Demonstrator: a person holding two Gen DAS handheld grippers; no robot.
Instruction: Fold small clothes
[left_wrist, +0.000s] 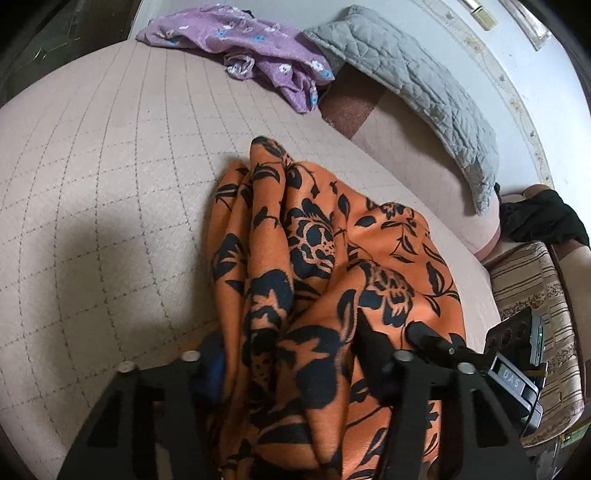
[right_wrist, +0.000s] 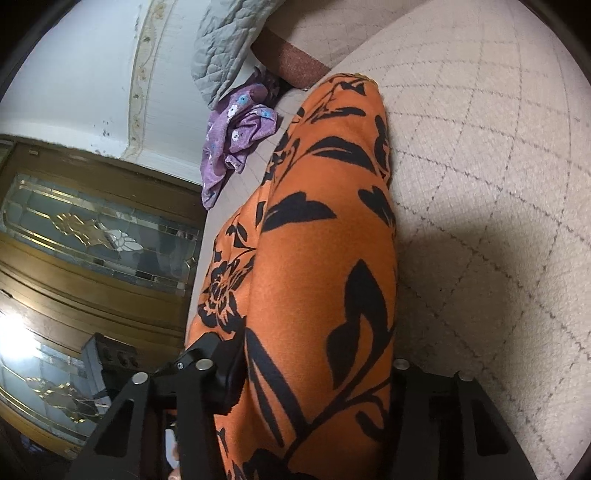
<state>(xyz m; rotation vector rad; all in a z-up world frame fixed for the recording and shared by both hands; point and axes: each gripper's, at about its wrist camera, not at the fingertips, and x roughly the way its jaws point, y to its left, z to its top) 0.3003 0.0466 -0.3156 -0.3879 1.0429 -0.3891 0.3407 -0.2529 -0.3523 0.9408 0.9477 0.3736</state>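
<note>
An orange garment with a black flower print (left_wrist: 325, 266) hangs bunched between the fingers of my left gripper (left_wrist: 291, 354), which is shut on it above the beige quilted bed (left_wrist: 103, 192). The right wrist view shows the same orange garment (right_wrist: 317, 258) stretched out from my right gripper (right_wrist: 317, 373), which is shut on its near edge; its far end rests on the bed (right_wrist: 480, 192). The right gripper's body (left_wrist: 513, 369) shows at the lower right of the left wrist view, close beside my left gripper.
A purple flowered garment (left_wrist: 251, 48) lies crumpled at the far side of the bed, also in the right wrist view (right_wrist: 236, 136). A grey quilted pillow (left_wrist: 417, 85) leans on the wall. A striped cushion (left_wrist: 535, 295) and a dark cloth (left_wrist: 543, 218) lie at right. A wooden glass-panelled door (right_wrist: 92, 229) stands left.
</note>
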